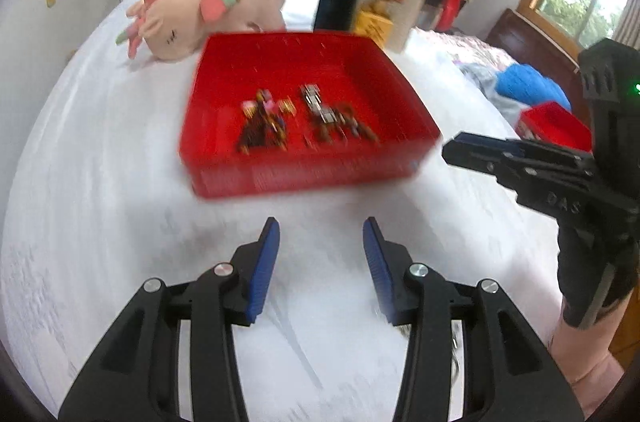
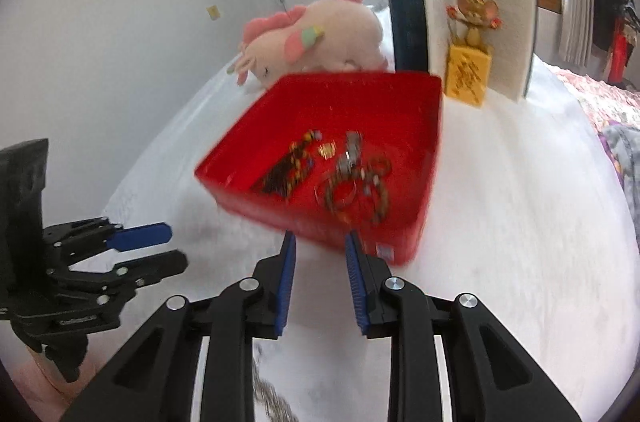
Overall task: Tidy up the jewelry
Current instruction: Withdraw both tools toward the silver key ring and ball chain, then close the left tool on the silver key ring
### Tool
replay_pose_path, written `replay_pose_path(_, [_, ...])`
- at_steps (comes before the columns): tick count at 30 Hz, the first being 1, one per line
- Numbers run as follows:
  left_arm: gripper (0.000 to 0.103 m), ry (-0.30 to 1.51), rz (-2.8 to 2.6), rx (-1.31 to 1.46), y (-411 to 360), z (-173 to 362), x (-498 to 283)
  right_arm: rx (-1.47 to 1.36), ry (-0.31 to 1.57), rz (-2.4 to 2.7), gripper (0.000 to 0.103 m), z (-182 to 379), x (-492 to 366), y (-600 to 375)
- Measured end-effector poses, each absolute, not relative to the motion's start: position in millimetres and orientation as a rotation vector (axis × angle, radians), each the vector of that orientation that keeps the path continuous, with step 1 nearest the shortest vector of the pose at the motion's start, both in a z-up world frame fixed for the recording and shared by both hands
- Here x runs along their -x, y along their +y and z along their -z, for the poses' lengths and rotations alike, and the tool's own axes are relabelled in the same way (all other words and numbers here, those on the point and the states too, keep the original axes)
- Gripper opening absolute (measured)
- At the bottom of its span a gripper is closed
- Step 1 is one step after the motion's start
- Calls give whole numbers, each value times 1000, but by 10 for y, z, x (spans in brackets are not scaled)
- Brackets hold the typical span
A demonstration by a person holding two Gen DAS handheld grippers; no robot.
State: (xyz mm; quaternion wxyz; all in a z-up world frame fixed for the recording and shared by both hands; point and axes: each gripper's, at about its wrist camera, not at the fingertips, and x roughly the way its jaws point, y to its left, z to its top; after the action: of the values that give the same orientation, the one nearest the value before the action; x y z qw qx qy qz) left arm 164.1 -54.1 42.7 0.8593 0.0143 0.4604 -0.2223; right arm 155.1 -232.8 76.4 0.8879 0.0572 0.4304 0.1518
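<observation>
White bedsheet [image 1: 100, 182] under red tray [image 1: 304, 174] — left gripper [image 1: 320, 234] and right gripper [image 2: 320, 242] both parted, empty.

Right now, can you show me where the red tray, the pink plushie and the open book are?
red tray [image 1: 304, 178]: left wrist view, near outer wall.
pink plush toy [image 1: 240, 2]: left wrist view, its body.
open book [image 2: 508, 22]: right wrist view, right-hand page.

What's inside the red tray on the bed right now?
The red tray holds a loose pile of jewelry: beaded bracelets, a silvery metal piece and a small gold item. Motion blur hides finer detail, and whatever lies under the pile is covered.
</observation>
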Motion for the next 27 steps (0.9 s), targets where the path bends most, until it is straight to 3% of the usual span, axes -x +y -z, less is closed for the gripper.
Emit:
replay_pose_path(11, [41,1072,583,-77,-775,-2,-911,-146,924,-303,26,-539,-952,-2526])
replay_pose_path(27, [41,1150,631,-107,-1148,277,-736,-168,923,-329,26,-520,-750,-2523])
